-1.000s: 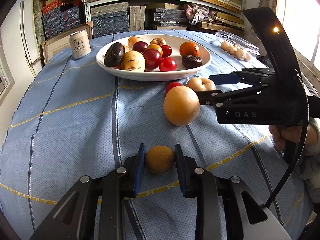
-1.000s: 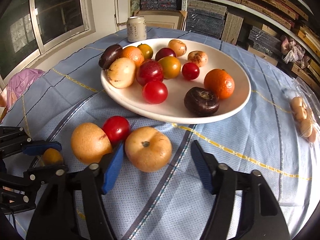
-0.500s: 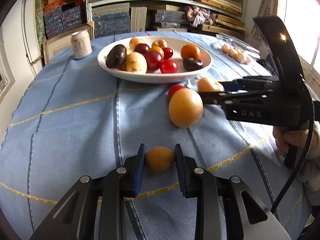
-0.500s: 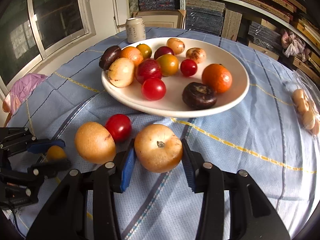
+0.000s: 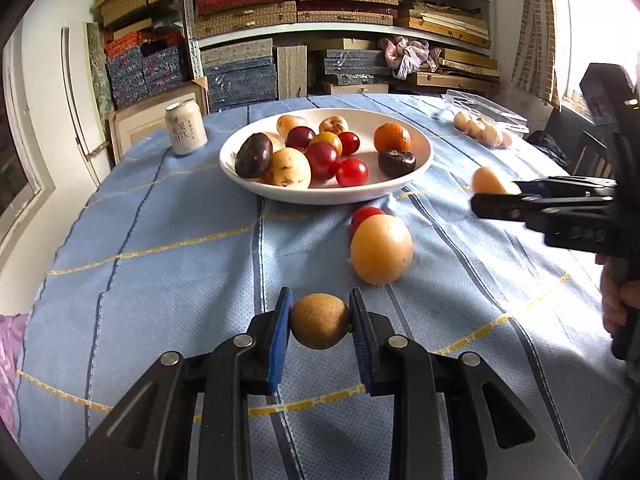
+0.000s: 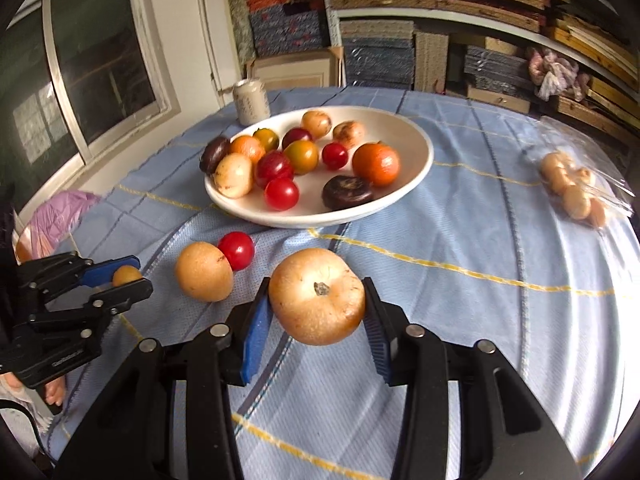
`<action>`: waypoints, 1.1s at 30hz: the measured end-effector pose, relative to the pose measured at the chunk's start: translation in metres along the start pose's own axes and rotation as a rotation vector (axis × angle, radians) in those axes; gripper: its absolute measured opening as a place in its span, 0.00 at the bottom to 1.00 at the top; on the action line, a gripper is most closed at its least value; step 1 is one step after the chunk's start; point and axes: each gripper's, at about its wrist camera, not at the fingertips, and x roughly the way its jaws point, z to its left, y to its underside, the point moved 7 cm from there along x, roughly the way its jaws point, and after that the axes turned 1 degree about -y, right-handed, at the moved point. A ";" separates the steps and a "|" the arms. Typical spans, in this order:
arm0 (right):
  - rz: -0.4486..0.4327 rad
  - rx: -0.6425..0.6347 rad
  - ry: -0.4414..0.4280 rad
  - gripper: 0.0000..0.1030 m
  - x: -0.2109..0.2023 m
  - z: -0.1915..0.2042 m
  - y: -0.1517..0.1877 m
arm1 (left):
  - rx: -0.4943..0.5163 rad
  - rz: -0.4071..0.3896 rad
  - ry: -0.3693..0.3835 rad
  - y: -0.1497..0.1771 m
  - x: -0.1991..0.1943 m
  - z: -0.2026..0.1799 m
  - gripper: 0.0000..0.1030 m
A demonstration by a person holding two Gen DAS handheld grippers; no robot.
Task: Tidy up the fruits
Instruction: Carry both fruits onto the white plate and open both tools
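My left gripper [image 5: 320, 320] is shut on a small brown round fruit [image 5: 319, 321], held just above the blue cloth. It shows at the left edge of the right wrist view as the left gripper [image 6: 120, 278]. My right gripper [image 6: 316, 300] is shut on a pale tan pear-like fruit [image 6: 318, 295], stem facing the camera, raised off the cloth. In the left wrist view the right gripper [image 5: 496, 196] is at the right. A white plate [image 5: 424, 160] [image 6: 400, 132] holds several fruits. A tan round fruit [image 5: 382, 249] [image 6: 204, 266] and a red tomato [image 5: 366, 214] [image 6: 237, 250] lie touching in front of the plate.
A pale can [image 5: 185, 128] [image 6: 251, 102] stands behind the plate on the left. A clear plastic pack of small tan fruits [image 5: 482, 130] [image 6: 572, 188] lies at the far right. Shelves of boxes stand beyond the round table. A person's hand [image 5: 624, 304] grips the right tool.
The right gripper closed on the pale tan fruit and lifted it off the cloth, away from the tomato and the other tan fruit. The left gripper kept its hold and hardly moved.
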 end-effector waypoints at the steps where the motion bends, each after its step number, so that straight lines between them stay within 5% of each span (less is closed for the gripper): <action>1: -0.011 0.007 0.001 0.41 -0.005 -0.001 -0.001 | 0.003 -0.006 -0.007 -0.002 -0.001 0.000 0.28; 12: -0.171 0.071 0.019 0.41 -0.086 -0.019 -0.010 | -0.060 -0.084 -0.032 -0.062 -0.035 0.025 0.28; 20: -0.332 0.081 0.041 0.41 -0.136 -0.031 -0.079 | -0.069 -0.176 -0.058 -0.139 -0.054 0.026 0.28; 27: -0.386 0.057 0.012 0.41 -0.123 -0.019 -0.128 | -0.103 -0.200 -0.069 -0.182 -0.030 0.027 0.28; 33: -0.331 0.030 -0.013 0.41 -0.067 -0.013 -0.153 | -0.135 -0.176 -0.075 -0.201 0.011 0.040 0.28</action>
